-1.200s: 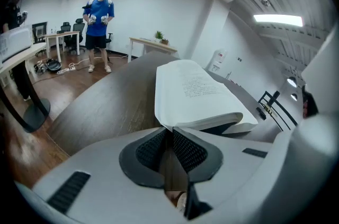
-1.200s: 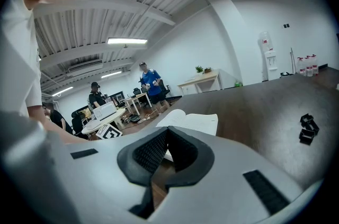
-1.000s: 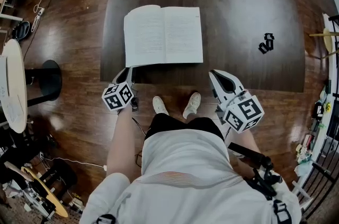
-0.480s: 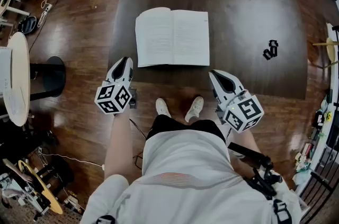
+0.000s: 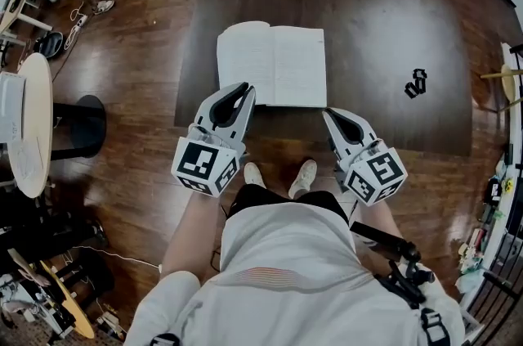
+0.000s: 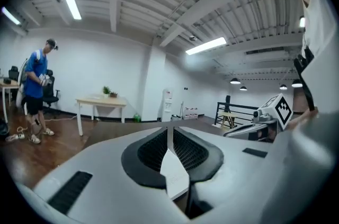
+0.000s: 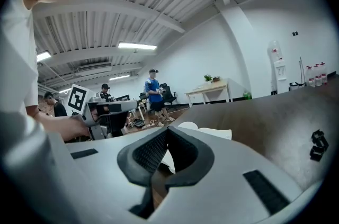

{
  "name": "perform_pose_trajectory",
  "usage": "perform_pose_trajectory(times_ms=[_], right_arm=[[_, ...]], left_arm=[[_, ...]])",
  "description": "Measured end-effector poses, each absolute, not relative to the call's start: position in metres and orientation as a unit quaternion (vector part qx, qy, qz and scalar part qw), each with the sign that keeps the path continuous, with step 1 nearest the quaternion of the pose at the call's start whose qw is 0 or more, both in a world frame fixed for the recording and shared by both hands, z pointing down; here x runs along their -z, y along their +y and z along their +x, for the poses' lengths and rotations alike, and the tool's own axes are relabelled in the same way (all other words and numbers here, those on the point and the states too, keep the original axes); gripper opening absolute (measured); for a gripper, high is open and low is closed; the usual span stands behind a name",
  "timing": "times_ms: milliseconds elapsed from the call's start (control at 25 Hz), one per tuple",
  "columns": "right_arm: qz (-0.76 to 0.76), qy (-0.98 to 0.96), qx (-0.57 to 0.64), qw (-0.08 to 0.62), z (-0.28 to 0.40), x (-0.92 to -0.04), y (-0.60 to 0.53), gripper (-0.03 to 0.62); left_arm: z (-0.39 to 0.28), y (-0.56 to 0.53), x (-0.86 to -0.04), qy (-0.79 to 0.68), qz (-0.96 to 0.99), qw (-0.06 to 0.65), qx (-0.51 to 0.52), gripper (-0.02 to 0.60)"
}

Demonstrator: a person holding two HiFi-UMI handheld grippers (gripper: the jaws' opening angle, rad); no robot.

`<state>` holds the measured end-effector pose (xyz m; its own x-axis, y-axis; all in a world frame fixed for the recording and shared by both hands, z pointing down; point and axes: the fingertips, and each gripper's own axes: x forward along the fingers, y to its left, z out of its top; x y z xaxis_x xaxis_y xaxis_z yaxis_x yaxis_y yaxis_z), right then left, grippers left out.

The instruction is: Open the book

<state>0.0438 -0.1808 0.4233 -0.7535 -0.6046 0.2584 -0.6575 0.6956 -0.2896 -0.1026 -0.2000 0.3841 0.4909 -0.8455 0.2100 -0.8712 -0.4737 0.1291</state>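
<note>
Head view: the book (image 5: pixel 272 65) lies open and flat, pages up, on the near-middle part of the dark table (image 5: pixel 384 17). The spine runs straight away from the person and the spread's long axis runs left-right. The left gripper (image 5: pixel 247 87) points at the book's near left corner, and its tip overlaps that corner in this view. The right gripper (image 5: pixel 328 113) sits just off the near right corner, over the table's near edge. A small black object (image 5: pixel 415 83) lies on the table well to the right of the book. A round white table (image 5: pixel 24 132) is on the floor at far left.

Left gripper view: the jaws are clenched tip to tip with nothing between them, and a white page shows through the gap below. A person in blue (image 6: pixel 36 85) and a light wooden table (image 6: pixel 100 102) stand far off.

Right gripper view: the jaws are closed and empty. The book's white pages are just past the tips, and the black object is at lower right.
</note>
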Motion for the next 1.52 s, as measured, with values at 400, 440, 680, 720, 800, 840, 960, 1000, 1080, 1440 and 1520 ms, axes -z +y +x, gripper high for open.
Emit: perform_pose_trajectory(times_ms=[400,440,680,720,800,840,960,1000,1080,1440,1520], right_arm=[[0.361,-0.920,-0.143,0.046,0.041,-0.386,-0.178,0.000],[0.365,-0.920,-0.138,0.047,0.039,-0.383,-0.177,0.000],[0.397,-0.911,-0.106,0.046,0.014,-0.362,-0.164,0.000],[0.402,-0.909,-0.100,0.044,0.011,-0.358,-0.161,0.000],[0.409,-0.907,-0.092,0.036,0.010,-0.349,-0.153,0.000],[0.411,-0.907,-0.089,0.032,0.011,-0.346,-0.150,0.000],[0.403,-0.911,-0.082,0.025,0.005,-0.339,-0.141,0.000],[0.398,-0.913,-0.079,0.024,0.001,-0.337,-0.138,0.000],[0.393,-0.916,-0.075,0.023,-0.006,-0.334,-0.132,0.000],[0.384,-0.922,-0.054,0.010,0.031,-0.315,-0.114,0.000],[0.383,-0.922,-0.050,0.003,0.051,-0.311,-0.111,0.000]], left_arm=[[-0.092,-0.177,-0.340,-0.477,0.876,0.059,-0.038,0.009],[-0.094,-0.174,-0.336,-0.474,0.878,0.052,-0.036,0.009],[-0.125,-0.153,-0.317,-0.460,0.887,0.041,-0.010,0.009],[-0.129,-0.148,-0.315,-0.457,0.888,0.041,-0.007,0.009],[-0.133,-0.136,-0.312,-0.454,0.890,0.039,-0.005,0.009],[-0.134,-0.132,-0.312,-0.454,0.890,0.038,-0.005,0.009],[-0.138,-0.124,-0.311,-0.459,0.888,0.042,-0.002,0.009],[-0.141,-0.121,-0.311,-0.460,0.887,0.045,0.002,0.009],[-0.146,-0.116,-0.312,-0.464,0.885,0.048,0.005,0.009],[-0.118,-0.103,-0.302,-0.488,0.872,0.046,0.003,0.009],[-0.101,-0.099,-0.299,-0.494,0.868,0.045,0.003,0.009]])
